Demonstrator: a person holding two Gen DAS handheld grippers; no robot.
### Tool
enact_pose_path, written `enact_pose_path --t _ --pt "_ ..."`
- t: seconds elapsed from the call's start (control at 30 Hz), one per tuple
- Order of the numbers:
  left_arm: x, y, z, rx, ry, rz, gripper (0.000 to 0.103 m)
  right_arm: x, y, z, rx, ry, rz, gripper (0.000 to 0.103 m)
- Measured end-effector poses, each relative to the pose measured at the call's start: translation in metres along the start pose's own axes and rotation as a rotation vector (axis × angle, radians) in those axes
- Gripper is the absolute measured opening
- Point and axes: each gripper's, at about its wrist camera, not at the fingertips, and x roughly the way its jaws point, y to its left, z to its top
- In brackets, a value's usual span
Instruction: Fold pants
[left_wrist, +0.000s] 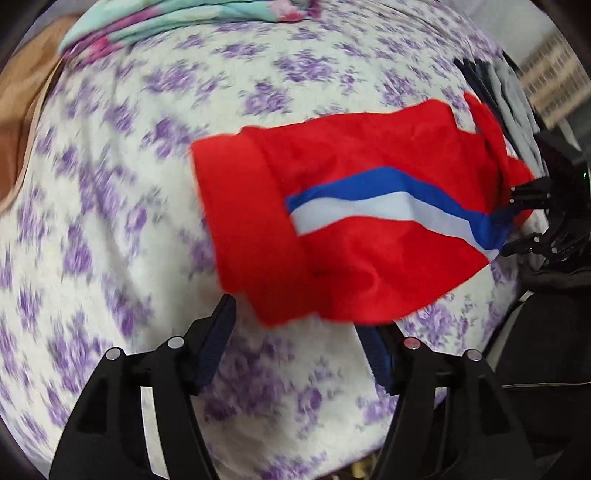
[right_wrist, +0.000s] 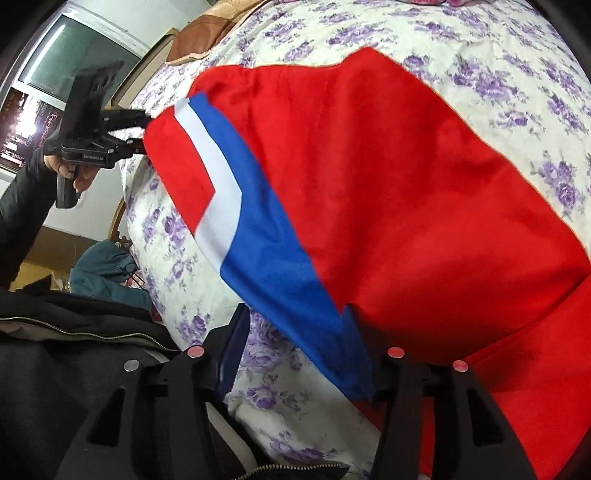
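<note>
Obs.: The red pants (left_wrist: 351, 280), with a blue-and-white stripe (left_wrist: 369, 210), are seen spread across the middle of the floral bedspread (left_wrist: 110, 221), stretched sideways between the two tools. Motion blur is noted, and it cannot be told whether the cloth lies fully on the bedspread or hangs just above it.

Left gripper (left_wrist: 295, 317): the tongs are seen standing well apart over the near part of the bedspread. The lower red hem is draped against one finger only, and nothing is pinched.

Right gripper (right_wrist: 297, 310): the tongs are likewise parted about halfway. The blue stripe end is hung over one finger, the other finger (right_wrist: 232, 350) is bare, and no clamping is seen.

Judgement: the garment is being laid out flat on the bedspread, and no fold is made yet.

Method notes:
- Both tools should be drawn back clear of the cloth, so that the hem is not dragged along by the finger it rests on.
- Wrinkles near the stripe should be smoothed toward the bedspread's edges before any fold is begun.
- Matching corners should be regripped evenly, so that one leg is brought squarely onto the other.
- Thin, slippery cloth is expected, so a deep bite is advised.
</note>
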Motion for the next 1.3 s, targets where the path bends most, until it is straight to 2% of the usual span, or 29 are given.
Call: enact_pose_path --t 0.03,0.1,0.17,0.23,0.3,0.37,0.47,0.57,0.67,0.73,0.83,0.87,0.9,0.97,1.03,1.1,1.13,1.23,1.3 --pt "-0.004 0.0 -0.002 -0.005 -0.011 -0.006 0.063 -0.004 -0.002 0.0 -0.002 -0.005 -0.003 0.055" --pt "-0.021 -0.003 -0.005 -0.005 -0.052 -0.024 0.064 -0.022 -0.005 0.002 0.008 -0.041 -0.007 0.064" --pt "-0.039 -0.011 -0.003 -0.004 -0.112 -0.015 0.068 -0.046 -0.012 0.003 0.027 -0.104 -0.031 0.071" --pt "-0.053 -0.022 0.004 -0.011 -0.18 -0.025 0.069 -0.065 -0.023 0.004 0.056 -0.161 -0.056 0.071" --pt "-0.058 -0.034 0.012 -0.022 -0.232 -0.061 0.069 -0.089 -0.041 0.004 0.112 -0.231 -0.116 0.071" --pt "-0.052 -0.048 0.023 -0.021 -0.247 -0.104 0.07 -0.109 -0.067 0.002 0.21 -0.301 -0.213 0.073" --pt "-0.027 -0.062 0.034 -0.026 -0.192 -0.129 0.07 -0.129 -0.11 -0.004 0.395 -0.361 -0.335 0.073" --pt "-0.002 -0.07 0.038 -0.04 -0.164 -0.078 0.07 -0.133 -0.144 -0.01 0.5 -0.347 -0.435 0.073" --pt "0.025 -0.067 0.042 -0.143 -0.1 -0.06 0.07 -0.127 -0.168 -0.011 0.599 -0.353 -0.457 0.073" --pt "0.038 -0.066 0.042 -0.187 -0.062 -0.057 0.07 -0.121 -0.176 -0.005 0.631 -0.361 -0.496 0.073" --pt "0.051 -0.07 0.038 -0.18 -0.038 -0.005 0.071 -0.117 -0.182 0.008 0.62 -0.348 -0.532 0.073" --pt "0.053 -0.07 0.038 -0.184 -0.04 -0.003 0.071 -0.112 -0.185 0.014 0.613 -0.324 -0.55 0.071" --pt "0.053 -0.07 0.038 -0.196 -0.045 -0.002 0.071 -0.108 -0.189 0.018 0.616 -0.302 -0.572 0.063" --pt "0.053 -0.068 0.038 -0.217 -0.052 -0.007 0.071 -0.099 -0.194 0.026 0.611 -0.261 -0.616 0.059" --pt "0.051 -0.064 0.037 -0.248 -0.061 -0.017 0.071 -0.09 -0.202 0.029 0.621 -0.211 -0.652 0.047" --pt "0.049 -0.062 0.033 -0.264 -0.069 -0.031 0.075 -0.088 -0.207 0.028 0.631 -0.192 -0.67 0.029" --pt "0.048 -0.062 0.031 -0.273 -0.069 -0.034 0.078 -0.089 -0.21 0.026 0.637 -0.19 -0.668 0.028" --pt "0.046 -0.061 0.027 -0.275 -0.07 -0.023 0.079 -0.104 -0.215 0.017 0.66 -0.234 -0.591 0.017" --pt "0.047 -0.062 0.028 -0.276 -0.062 -0.006 0.079 -0.125 -0.208 0.007 0.657 -0.329 -0.543 0.015"
